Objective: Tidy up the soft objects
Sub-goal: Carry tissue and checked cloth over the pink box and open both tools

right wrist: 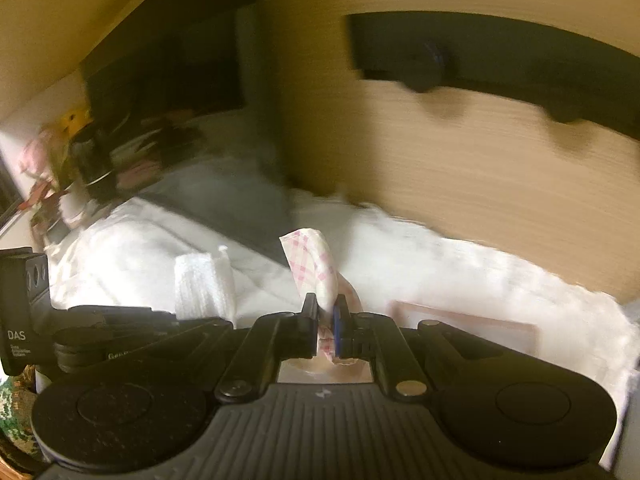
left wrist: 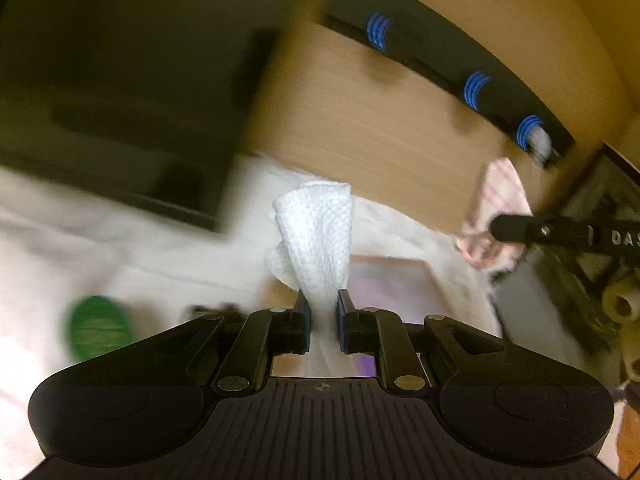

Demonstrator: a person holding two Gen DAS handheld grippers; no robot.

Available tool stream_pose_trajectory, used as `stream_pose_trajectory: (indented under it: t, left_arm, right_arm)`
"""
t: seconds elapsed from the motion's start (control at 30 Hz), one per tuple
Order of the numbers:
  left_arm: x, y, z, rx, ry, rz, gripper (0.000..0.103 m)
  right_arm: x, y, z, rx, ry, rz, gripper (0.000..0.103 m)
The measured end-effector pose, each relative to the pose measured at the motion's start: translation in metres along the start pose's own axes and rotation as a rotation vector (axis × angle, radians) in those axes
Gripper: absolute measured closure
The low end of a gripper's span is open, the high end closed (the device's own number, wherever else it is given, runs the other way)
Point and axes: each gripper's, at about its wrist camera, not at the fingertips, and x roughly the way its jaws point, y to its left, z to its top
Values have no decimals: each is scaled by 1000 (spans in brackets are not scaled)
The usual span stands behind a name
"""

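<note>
Left claw (left wrist: 323, 312) is clamped tight on a white waffle-weave cloth (left wrist: 316, 232), which stands up bunched between the pads. Over on the right, the other claw (left wrist: 498, 229) grips a pink-checked cloth (left wrist: 500, 196). Below them lies white bedding (left wrist: 132, 248), a green round object (left wrist: 100, 328) at lower left. Behind, a wooden panel (left wrist: 360, 120) carries a black rail with blue hooks (left wrist: 476, 88). Background heavily blurred.

Two cloths are in view: one white waffle-weave cloth (left wrist: 316, 236) pinched between the left jaws and one pink-checked cloth (right wrist: 310, 270) pinched between the right jaws. Beyond the jaws, one black rail (left wrist: 460, 68) carries three blue hooks (left wrist: 378, 32). One green round object (left wrist: 98, 328) lies left of the left jaws, and one pink-rimmed tray (left wrist: 394, 280) lies just beyond them.
</note>
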Motion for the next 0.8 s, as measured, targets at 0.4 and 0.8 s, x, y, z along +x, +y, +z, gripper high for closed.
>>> stream_pose_trajectory:
  t: [0.4, 0.8]
  left_arm:
    - [152, -80, -12, 4, 237, -171, 87]
    - [211, -95, -39, 208, 344, -18, 77]
  right_arm:
    - [-3, -103, -41, 107, -38, -115, 95]
    - [42, -139, -66, 173, 17, -80, 95]
